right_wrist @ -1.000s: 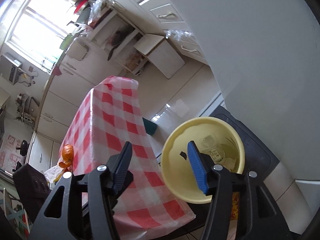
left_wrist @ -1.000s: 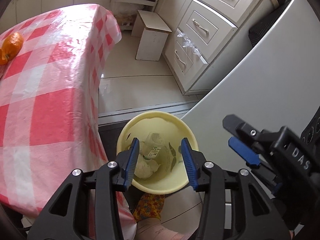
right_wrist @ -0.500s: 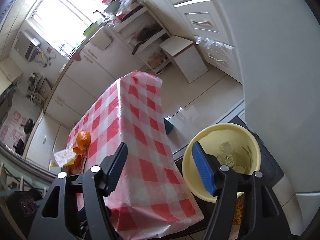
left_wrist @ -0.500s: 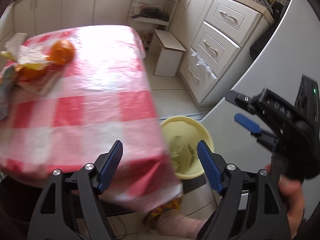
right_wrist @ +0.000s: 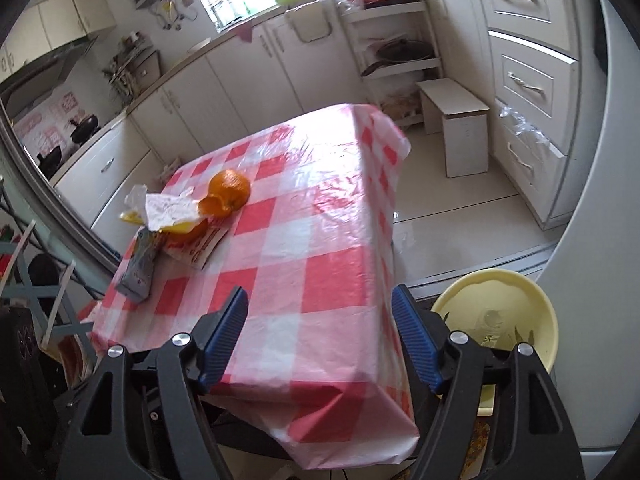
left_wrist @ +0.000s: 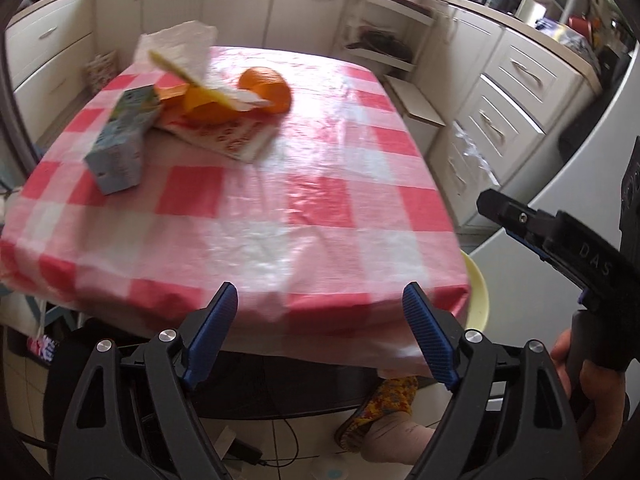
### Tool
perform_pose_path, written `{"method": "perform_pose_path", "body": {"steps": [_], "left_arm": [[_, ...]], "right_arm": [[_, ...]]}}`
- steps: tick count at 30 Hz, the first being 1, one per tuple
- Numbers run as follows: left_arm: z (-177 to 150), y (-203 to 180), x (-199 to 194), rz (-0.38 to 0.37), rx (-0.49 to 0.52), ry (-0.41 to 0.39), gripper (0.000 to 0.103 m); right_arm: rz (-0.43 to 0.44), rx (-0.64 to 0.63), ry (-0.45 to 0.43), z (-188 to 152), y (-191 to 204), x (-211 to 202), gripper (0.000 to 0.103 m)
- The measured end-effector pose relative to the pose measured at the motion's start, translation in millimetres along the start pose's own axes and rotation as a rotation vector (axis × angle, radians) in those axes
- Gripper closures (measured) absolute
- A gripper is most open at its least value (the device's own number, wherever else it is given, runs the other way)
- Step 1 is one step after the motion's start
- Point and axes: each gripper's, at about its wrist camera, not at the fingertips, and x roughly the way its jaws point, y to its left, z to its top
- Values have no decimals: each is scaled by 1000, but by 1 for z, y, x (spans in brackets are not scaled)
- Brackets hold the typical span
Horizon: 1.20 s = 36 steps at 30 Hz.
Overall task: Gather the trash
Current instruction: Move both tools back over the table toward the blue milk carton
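The left gripper hangs above the near edge of the table, its blue-padded jaws opening with nothing between them; past its tips runs the red-and-white checked tablecloth. The right gripper is likewise empty and its jaws are opening, poised over the near corner of the same cloth; it also shows at the right of the left view, carried by a hand. The remaining trash sits in a cluster at the far left part of the table: a pale blue carton lying on its side, just beside a flat printed wrapper on which orange peel rests, with a crumpled white paper behind and over the pile. An orange stands just at the heap's right edge, touching the peel. Off the table's right side, low on the floor, stands a yellow bin, well apart from the heap, with a clear bottle lying inside it. In the left view only a sliver of the bin's rim shows past the cloth's corner. A small white stool stands further back by the cabinet drawers.
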Motion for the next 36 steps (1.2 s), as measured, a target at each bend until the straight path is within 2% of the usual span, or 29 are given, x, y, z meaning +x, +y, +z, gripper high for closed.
{"method": "perform_pose_path", "body": {"steps": [27,32,36], "left_arm": [[6,39,-10,33,-81,-33,19],[8,54,-12,50,-118,-48,19],[13,76,-17,82,-185,-78,18]], "right_arm": [[29,-96,63,0,57,32,31],[43,-108,65,5,70,38,31],[72,-109,54,14,83,40,31]]}}
